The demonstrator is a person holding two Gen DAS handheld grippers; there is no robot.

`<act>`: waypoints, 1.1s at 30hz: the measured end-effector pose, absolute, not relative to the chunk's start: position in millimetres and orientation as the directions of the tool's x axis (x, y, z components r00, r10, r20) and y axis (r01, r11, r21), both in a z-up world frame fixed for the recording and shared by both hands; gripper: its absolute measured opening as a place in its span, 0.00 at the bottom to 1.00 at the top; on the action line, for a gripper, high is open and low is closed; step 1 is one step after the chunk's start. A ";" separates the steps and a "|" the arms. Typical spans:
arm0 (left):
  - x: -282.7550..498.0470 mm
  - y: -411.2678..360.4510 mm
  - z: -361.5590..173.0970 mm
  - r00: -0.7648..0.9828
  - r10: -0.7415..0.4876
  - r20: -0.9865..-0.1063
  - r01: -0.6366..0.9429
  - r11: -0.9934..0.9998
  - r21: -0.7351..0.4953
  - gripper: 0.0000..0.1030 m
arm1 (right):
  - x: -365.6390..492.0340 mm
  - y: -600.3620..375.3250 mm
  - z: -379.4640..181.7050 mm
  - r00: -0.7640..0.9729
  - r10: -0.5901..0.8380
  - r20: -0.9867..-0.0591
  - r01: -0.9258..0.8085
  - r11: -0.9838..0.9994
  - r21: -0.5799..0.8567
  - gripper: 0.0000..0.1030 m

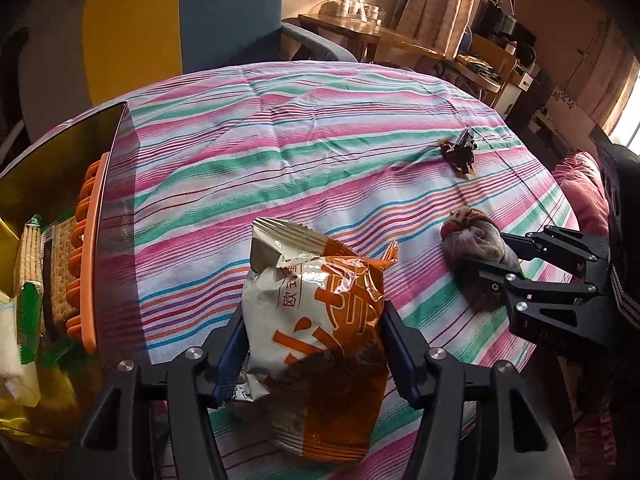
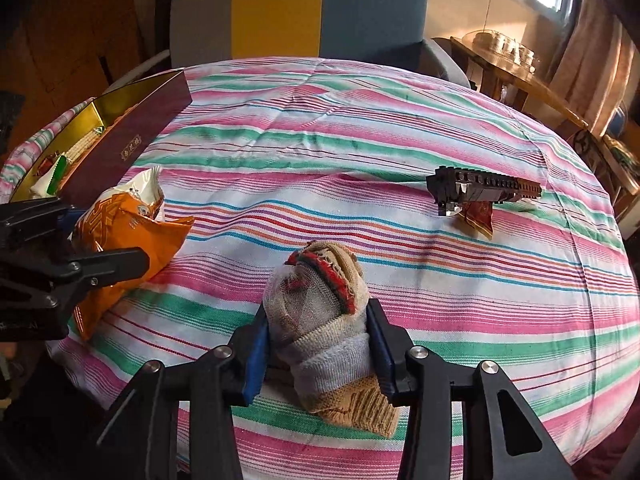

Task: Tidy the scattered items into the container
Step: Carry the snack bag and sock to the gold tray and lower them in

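My left gripper [image 1: 314, 344] is shut on an orange and white snack bag [image 1: 316, 316], its blue pads pressing both sides; the bag also shows in the right wrist view [image 2: 124, 232]. My right gripper [image 2: 318, 344] is shut on a rolled grey and beige sock [image 2: 324, 320], which also shows in the left wrist view [image 1: 476, 240]. The container, a dark box with gold lining [image 2: 132, 136], stands at the table's left and holds cracker packs [image 1: 30, 256] and an orange plastic piece [image 1: 90, 264]. A dark brick-built toy [image 2: 480, 190] lies on a red wrapper at the far right.
The table wears a striped pink, green and white cloth [image 2: 360, 120]. A blue and yellow chair [image 2: 328, 4] stands behind it. A wooden side table [image 2: 516, 68] with glass jars stands at the back right. A pink cushion [image 1: 584, 188] lies off the table's right edge.
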State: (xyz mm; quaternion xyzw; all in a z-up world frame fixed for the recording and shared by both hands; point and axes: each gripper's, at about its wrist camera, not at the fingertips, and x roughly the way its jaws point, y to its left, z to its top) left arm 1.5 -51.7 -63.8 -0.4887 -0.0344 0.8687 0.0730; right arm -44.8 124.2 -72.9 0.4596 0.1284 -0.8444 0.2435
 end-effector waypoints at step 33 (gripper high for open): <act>71.0 -153.2 9.0 -0.701 0.005 -0.713 0.178 -0.967 -0.183 0.60 | -12.1 33.9 -3.2 -0.486 -0.507 -0.712 0.603 -0.784 0.147 0.34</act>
